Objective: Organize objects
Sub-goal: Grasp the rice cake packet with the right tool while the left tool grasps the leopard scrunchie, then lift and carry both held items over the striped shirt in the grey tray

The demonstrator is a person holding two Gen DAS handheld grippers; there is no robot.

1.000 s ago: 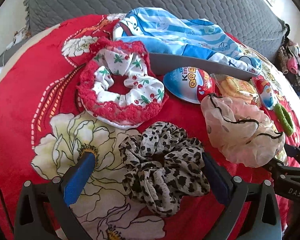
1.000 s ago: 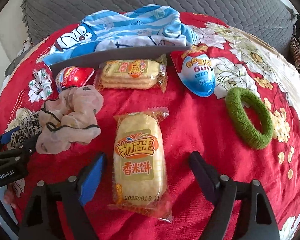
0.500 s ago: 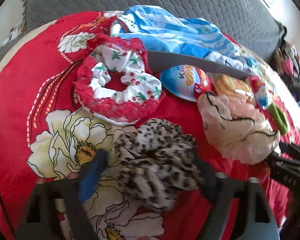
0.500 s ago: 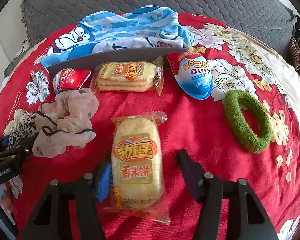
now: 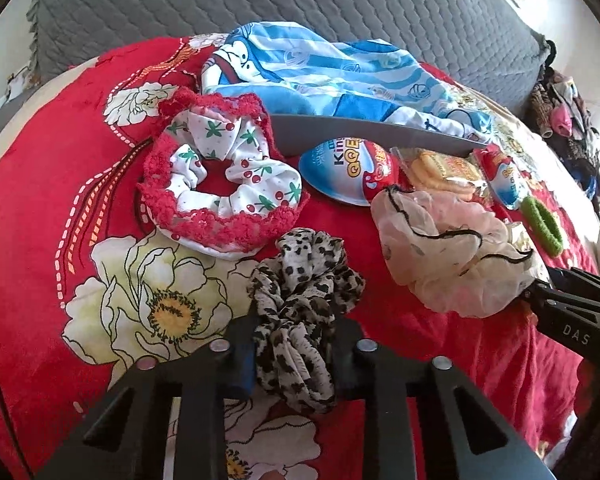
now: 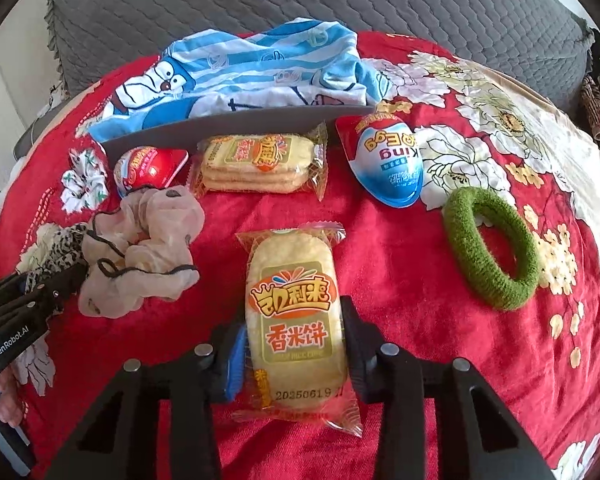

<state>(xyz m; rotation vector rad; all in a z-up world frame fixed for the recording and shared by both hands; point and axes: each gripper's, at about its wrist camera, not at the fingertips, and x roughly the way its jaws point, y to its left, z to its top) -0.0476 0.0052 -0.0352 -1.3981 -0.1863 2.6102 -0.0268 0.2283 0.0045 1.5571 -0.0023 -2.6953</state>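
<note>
My left gripper (image 5: pixel 294 344) is shut on the leopard-print scrunchie (image 5: pixel 300 296), bunching it between the fingers on the red floral blanket (image 5: pixel 40 200). My right gripper (image 6: pixel 294 352) is shut on the rice cracker packet (image 6: pixel 296 312), which lies lengthwise between the fingers. A cherry-print scrunchie with red lace (image 5: pixel 220 192) lies beyond the left gripper. A pale pink scrunchie (image 5: pixel 448 248) lies to its right and also shows in the right wrist view (image 6: pixel 144 248). The left gripper shows at the left edge of the right wrist view (image 6: pixel 28 304).
A grey divider strip (image 6: pixel 236 128) crosses the blanket, with a blue striped cloth (image 6: pixel 252 76) behind it. Near it lie a second cracker packet (image 6: pixel 260 164), a red egg toy (image 6: pixel 148 168) and a blue egg toy (image 6: pixel 392 164). A green hair ring (image 6: pixel 488 248) lies right.
Both grippers went from wide open to shut. The left closed on the leopard scrunchie and squeezed it narrow. The right closed on the rice cracker packet.
</note>
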